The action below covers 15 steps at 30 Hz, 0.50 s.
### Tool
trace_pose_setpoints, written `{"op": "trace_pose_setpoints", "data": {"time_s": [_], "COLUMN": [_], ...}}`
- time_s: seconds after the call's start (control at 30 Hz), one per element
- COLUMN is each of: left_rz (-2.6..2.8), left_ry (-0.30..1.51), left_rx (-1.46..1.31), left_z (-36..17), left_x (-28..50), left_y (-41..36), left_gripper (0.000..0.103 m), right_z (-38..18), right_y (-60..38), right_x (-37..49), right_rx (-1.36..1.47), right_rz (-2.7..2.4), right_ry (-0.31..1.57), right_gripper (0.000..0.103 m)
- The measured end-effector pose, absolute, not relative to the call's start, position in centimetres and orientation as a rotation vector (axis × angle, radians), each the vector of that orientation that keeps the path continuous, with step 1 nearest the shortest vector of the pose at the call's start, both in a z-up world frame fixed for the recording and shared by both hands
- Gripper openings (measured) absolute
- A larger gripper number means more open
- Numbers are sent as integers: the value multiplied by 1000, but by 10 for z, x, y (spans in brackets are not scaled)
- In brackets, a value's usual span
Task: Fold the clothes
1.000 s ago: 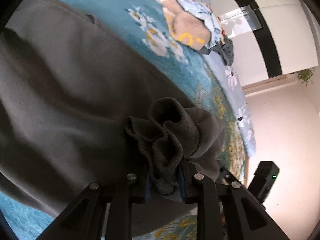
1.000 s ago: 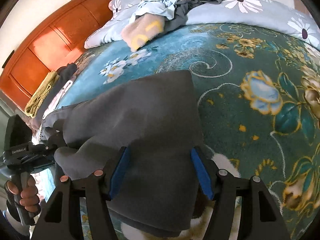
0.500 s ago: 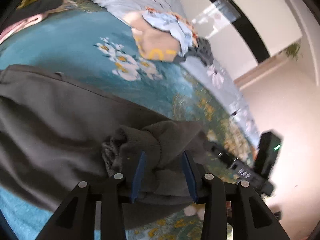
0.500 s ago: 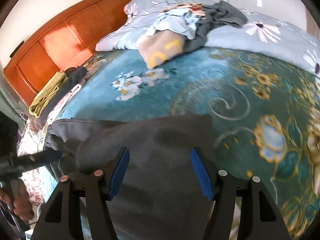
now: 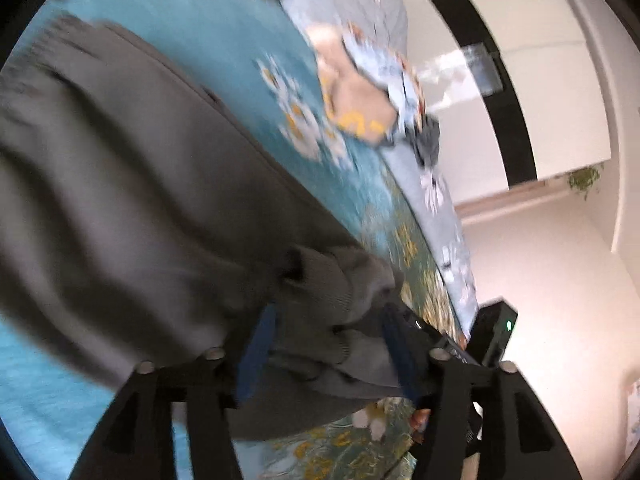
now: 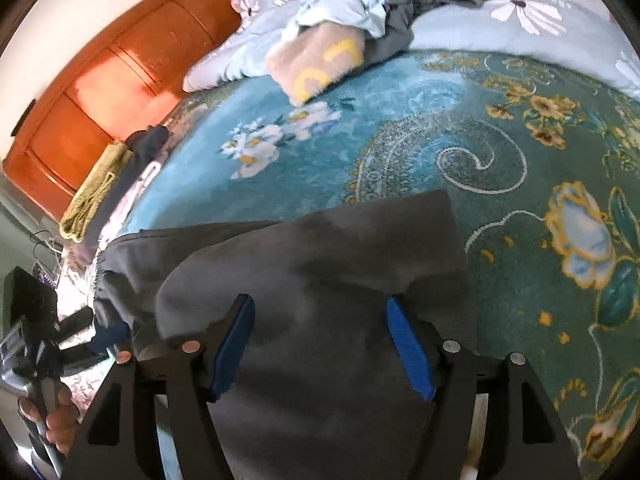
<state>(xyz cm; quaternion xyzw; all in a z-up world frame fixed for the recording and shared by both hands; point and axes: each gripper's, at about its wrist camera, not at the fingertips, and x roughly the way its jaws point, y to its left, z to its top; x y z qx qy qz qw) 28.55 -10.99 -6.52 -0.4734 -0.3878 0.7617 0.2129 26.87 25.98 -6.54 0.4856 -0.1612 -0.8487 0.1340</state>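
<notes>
- My left gripper [image 5: 328, 344]: jaws have just been opening, now well apart. The ribbed cuff [image 5: 320, 292] of the grey garment [image 5: 132, 184] sits loose between the pads, no clamp.
- My right gripper [image 6: 322, 344]: jaws just widened too, spread over the garment's folded edge, not pinching it.
- Garment lies on the teal floral blanket [image 6: 400, 128], near edge.
- Writing – yellow letters on the beige folded piece [image 6: 320, 64], unreadable.
</notes>
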Motion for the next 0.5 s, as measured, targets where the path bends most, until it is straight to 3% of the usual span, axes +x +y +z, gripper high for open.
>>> {"op": "trace_pose_setpoints", "data": {"time_s": [0.03, 0.07, 0.23, 0.3, 0.37, 0.5], "left_rz": [2170, 2231, 2540, 2588, 2598, 2594], "left_ry": [-1080, -1050, -826, -756, -717, -697], "left_rx": [-1298, -1299, -1319, -1354, -1392, -1465], "left_z": [-61, -58, -42, -47, -58, -79], "left_x": [292, 296, 308, 303, 295, 289], "left_y": [-124, -131, -156, -153, -145, -136], "left_gripper": [71, 73, 88, 97, 103, 103], "right_z": [-64, -65, -66, -66, -71, -79], "right_y": [259, 258, 250, 243, 240, 232], "right_x": [275, 280, 305, 312, 313, 314], "right_rx": [1395, 1389, 1358, 1338, 1338, 1343], "right_rz": [-2461, -2457, -2520, -2592, -2622, -2679], "right_ry": [-465, -468, -368, -281, -261, -197], "right_gripper": [87, 90, 93, 103, 103, 103]}}
